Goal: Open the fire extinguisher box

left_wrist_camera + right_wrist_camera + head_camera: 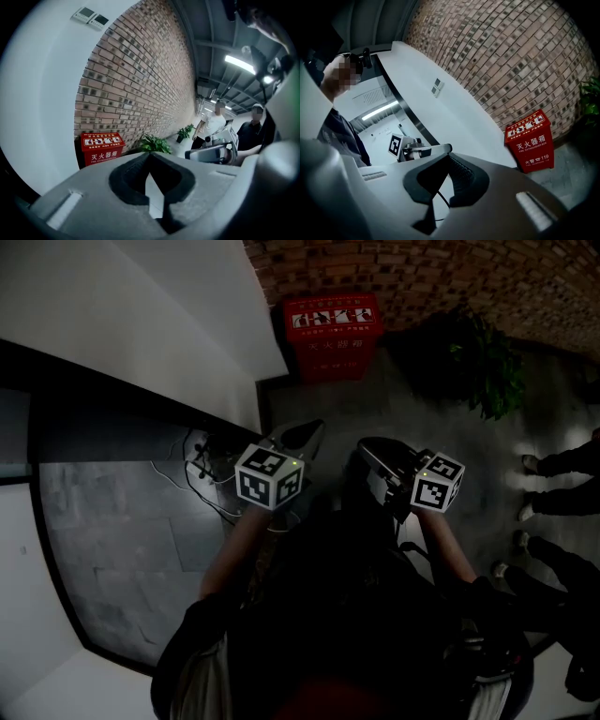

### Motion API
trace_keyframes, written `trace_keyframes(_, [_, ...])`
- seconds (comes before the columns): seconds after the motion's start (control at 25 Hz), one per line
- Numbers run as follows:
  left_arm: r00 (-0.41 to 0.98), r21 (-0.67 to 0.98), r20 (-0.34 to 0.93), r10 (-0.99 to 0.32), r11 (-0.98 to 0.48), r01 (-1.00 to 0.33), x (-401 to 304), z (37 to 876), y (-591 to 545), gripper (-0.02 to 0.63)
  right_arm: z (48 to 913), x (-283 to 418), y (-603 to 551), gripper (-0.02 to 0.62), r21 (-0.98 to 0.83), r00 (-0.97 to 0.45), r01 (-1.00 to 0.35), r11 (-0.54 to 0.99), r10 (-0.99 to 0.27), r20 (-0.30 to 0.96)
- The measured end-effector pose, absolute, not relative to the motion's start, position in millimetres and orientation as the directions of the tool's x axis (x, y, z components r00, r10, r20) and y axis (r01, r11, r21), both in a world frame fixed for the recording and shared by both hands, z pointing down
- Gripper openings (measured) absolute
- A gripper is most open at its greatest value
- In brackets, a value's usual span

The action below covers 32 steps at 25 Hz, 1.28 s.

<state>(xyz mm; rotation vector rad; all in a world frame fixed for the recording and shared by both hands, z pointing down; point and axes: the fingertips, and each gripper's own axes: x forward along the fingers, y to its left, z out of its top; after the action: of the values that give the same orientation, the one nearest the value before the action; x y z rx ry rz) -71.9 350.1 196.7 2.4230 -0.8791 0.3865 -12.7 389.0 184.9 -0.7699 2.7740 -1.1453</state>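
brick wall, grey floor

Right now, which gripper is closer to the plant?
Right. The right gripper is short of the plant and to its left; the left gripper is farther left still.

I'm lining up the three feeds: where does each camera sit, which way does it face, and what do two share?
Head view: on the person's head, steeply down; forearms, left gripper, right gripper, red fire extinguisher box ahead.
Left gripper view: on that gripper, along its shut jaws toward brick wall, box, plant.
Right gripper view: along its shut jaws; box at right, left gripper beyond.
Shared: all three show the box.
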Motion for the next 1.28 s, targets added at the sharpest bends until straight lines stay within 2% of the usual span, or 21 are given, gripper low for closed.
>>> trace_keyframes(0.32, [0.689,0.370,0.491,-0.534,-0.588,-0.719,-39.1,206.6,280.5,0.002,197.7,13.2,312.9,-0.002,-0.709,-0.924,-0.334,0.621,-0.365,0.116])
trace_keyframes(0.72, [0.627,0.346,0.509,-0.589,-0.527,-0.776,-2.1,214.7,204.6,0.002,214.9,57.7,236.7,-0.002,-0.692,-0.945,-0.304,0.655,-0.298,0.133])
trace_keyframes(0.96, [0.618,0.353,0.515,-0.593,-0.511,-0.784,5.1,221.5,174.8,0.002,229.5,62.9,208.0,-0.002,-0.690,-0.944,-0.317,0.651,-0.282,0.168])
trace_keyframes(1.16, [0.588,0.222,0.515,-0.623,-0.566,-0.794,-2.4,224.0,135.8,0.002,239.5,53.6,179.9,-0.002,-0.676,-0.927,-0.367,0.639,-0.311,0.210])
trace_keyframes(1.28, [0.586,0.241,0.504,-0.634,-0.549,-0.801,-19.8,230.5,107.6,0.002,242.2,38.0,158.9,-0.002,-0.672,-0.916,-0.393,0.627,-0.330,0.227])
